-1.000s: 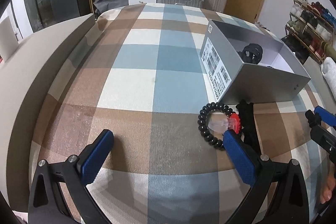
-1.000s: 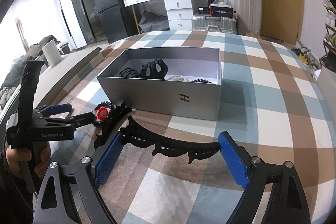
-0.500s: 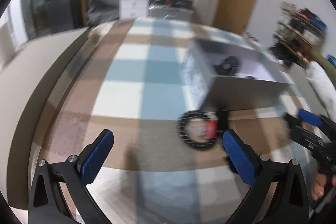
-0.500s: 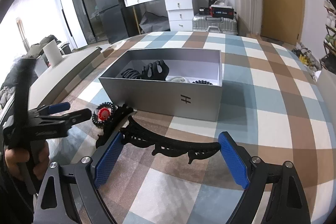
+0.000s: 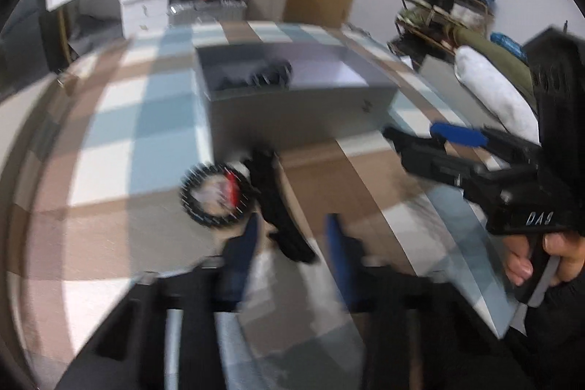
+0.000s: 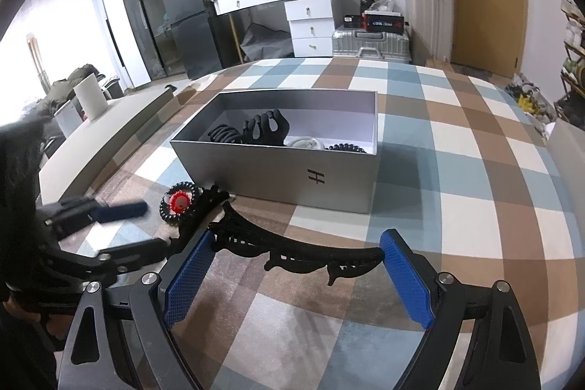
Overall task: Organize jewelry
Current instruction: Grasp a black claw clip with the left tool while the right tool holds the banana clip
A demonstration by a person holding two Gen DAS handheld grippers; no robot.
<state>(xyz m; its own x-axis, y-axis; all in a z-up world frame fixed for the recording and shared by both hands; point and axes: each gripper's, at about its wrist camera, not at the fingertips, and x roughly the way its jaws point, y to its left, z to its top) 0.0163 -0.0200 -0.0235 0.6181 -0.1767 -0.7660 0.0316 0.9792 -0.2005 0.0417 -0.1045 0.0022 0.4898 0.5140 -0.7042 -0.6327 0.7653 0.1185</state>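
Note:
A grey open box [image 6: 292, 170] stands on the checked tablecloth and holds black hair clips [image 6: 267, 128] and a black coil band [image 6: 347, 147]. In front of it lie a black coil bracelet with a red piece [image 6: 179, 201], a black hair clip [image 5: 278, 203] and a long black curved hair clip [image 6: 299, 253]. My right gripper [image 6: 296, 280] is open, its pads at either end of the long clip. My left gripper [image 5: 292, 251], blurred, has narrowed jaws astride the near end of the black clip; it also shows in the right wrist view [image 6: 120, 229].
The box [image 5: 299, 112] sits beyond the loose items in the left wrist view. A beige ledge [image 6: 109, 134] with a white cup [image 6: 90, 97] runs along the table's left side. Drawers, a fridge and suitcases stand behind the table.
My left gripper has swung right and forward toward the black clip beside the bracelet, and its jaws have narrowed from wide open. My right gripper has stayed still over the long clip.

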